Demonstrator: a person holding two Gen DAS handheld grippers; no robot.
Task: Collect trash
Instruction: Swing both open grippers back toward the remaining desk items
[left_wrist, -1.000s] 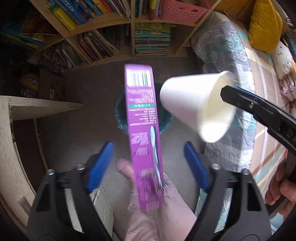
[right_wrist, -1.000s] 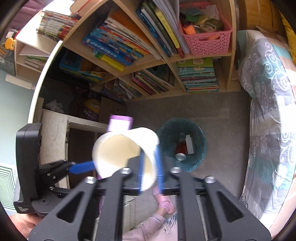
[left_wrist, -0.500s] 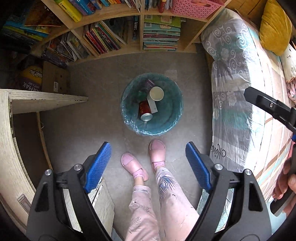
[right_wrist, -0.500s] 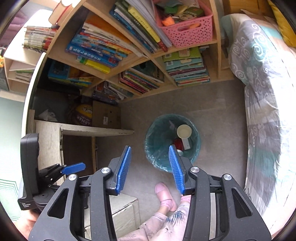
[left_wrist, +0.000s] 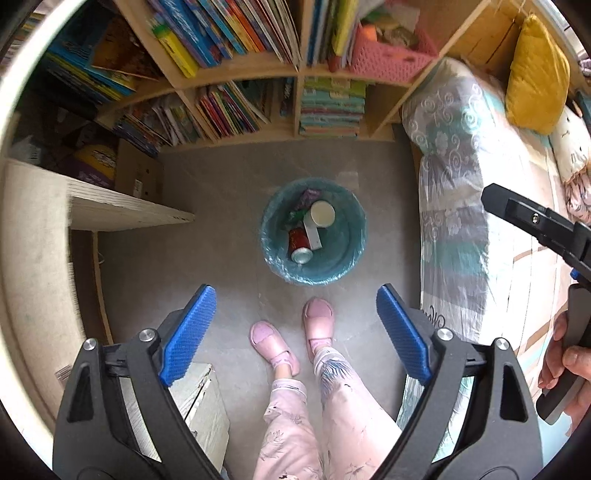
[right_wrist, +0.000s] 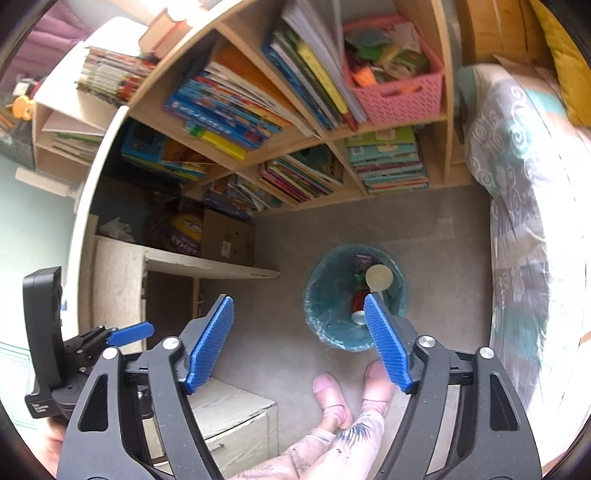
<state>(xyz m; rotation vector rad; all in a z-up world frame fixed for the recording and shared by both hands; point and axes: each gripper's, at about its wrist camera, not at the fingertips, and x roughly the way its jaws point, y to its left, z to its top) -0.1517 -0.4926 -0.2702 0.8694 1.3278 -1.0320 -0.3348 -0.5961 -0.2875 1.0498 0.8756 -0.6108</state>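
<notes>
A round bin with a teal liner (left_wrist: 341, 258) stands on the grey floor below me. In it lie a white paper cup (left_wrist: 322, 214), a purple box (left_wrist: 309, 195), a red can (left_wrist: 300, 244) and a white carton (left_wrist: 312, 233). The bin also shows in the right wrist view (right_wrist: 325, 317) with the cup (right_wrist: 378, 276) inside. My left gripper (left_wrist: 295, 332) is open and empty, held high above the floor near the bin. My right gripper (right_wrist: 301, 339) is open and empty too, held high beside the bin.
A wooden bookshelf (left_wrist: 258, 74) full of books stands behind the bin, with a pink basket (left_wrist: 388, 61). A bed with a patterned cover (left_wrist: 454, 184) lies to the right. A wooden desk edge (left_wrist: 122, 214) is at left. The person's pink shoes (left_wrist: 317, 314) stand near the bin.
One second ago the purple box and the white cup were dropping above the bin. Now both lie inside it. Both grippers have opened wider and are empty.
</notes>
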